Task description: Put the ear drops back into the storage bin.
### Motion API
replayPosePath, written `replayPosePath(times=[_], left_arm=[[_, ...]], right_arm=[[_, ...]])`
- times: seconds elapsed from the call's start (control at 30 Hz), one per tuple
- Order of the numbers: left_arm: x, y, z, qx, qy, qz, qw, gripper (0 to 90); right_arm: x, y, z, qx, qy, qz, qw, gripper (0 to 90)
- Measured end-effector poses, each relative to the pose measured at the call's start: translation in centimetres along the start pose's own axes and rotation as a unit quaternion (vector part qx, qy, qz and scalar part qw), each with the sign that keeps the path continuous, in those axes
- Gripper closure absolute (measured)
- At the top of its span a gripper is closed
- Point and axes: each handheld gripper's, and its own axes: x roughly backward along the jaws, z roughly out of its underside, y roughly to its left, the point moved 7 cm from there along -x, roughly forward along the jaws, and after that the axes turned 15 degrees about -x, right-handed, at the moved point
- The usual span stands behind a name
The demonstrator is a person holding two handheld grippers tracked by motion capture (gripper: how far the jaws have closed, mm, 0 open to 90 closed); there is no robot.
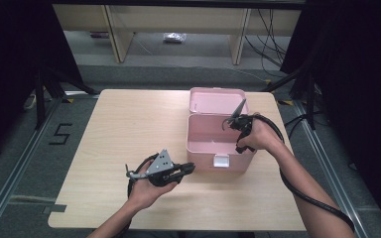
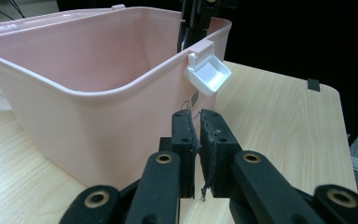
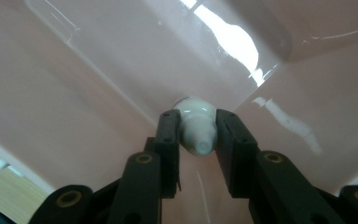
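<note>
We hold a small white tube point(image 3: 196, 130) in our right gripper point(image 3: 196, 133), its jaws pressed on either side just behind the screw cap. Its capped end points back toward the gripper's own camera, and its long axis runs away from us toward the bottom of the pink box point(image 3: 98, 84), so the tube hangs nose-up inside the box. In the high view the right gripper point(image 1: 239, 124) dips into the open pink box point(image 1: 218, 134), whose lid stands raised behind it. Our left gripper point(image 2: 198, 135) rests just beside the box's front wall, near the white latch point(image 2: 209, 74), jaws almost together with nothing between them. The box sits on a pale wooden table point(image 1: 129, 129); grey floor and dark curtains lie around it.
</note>
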Motion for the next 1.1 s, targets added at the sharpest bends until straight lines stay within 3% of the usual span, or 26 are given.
replayPosePath(times=[0.2, 0.3, 0.43, 0.47, 0.5, 0.57, 1.1], left_arm=[[0.0, 0.0, 0.0, 0.0, 0.0, -0.001, 1.0, 83.7], [0.0, 0.0, 0.0, 0.001, -0.001, 0.0, 1.0, 83.6], [0.0, 0.0, 0.0, 0.001, -0.001, 0.0, 1.0, 83.6], [0.0, 0.0, 0.0, 0.002, -0.001, 0.0, 1.0, 83.6], [0.0, 0.0, 0.0, 0.003, -0.001, -0.001, 1.0, 83.6], [0.0, 0.0, 0.0, 0.002, -0.001, 0.0, 1.0, 83.6], [-0.1, -0.1, 0.1, 0.003, -0.002, 0.0, 1.0, 83.3]], right_arm=[[-0.1, 0.2, 0.1, -0.02, 0.006, -0.002, 0.9998, 72.0], [-0.3, 0.0, 0.1, -0.011, 0.003, -0.002, 0.9999, 72.0], [-0.4, 0.1, 0.2, -0.021, 0.009, 0.0, 0.9997, 72.0], [-0.6, -0.1, 0.1, -0.008, 0.005, 0.0, 1.0, 72.0], [-0.5, 0.1, 0.2, -0.02, 0.011, -0.002, 0.9997, 72.0], [-0.6, 0.1, 0.1, -0.021, 0.009, 0.0, 0.9997, 72.0], [-1.1, -0.2, 0.1, -0.023, 0.011, 0.001, 0.9997, 72.0]])
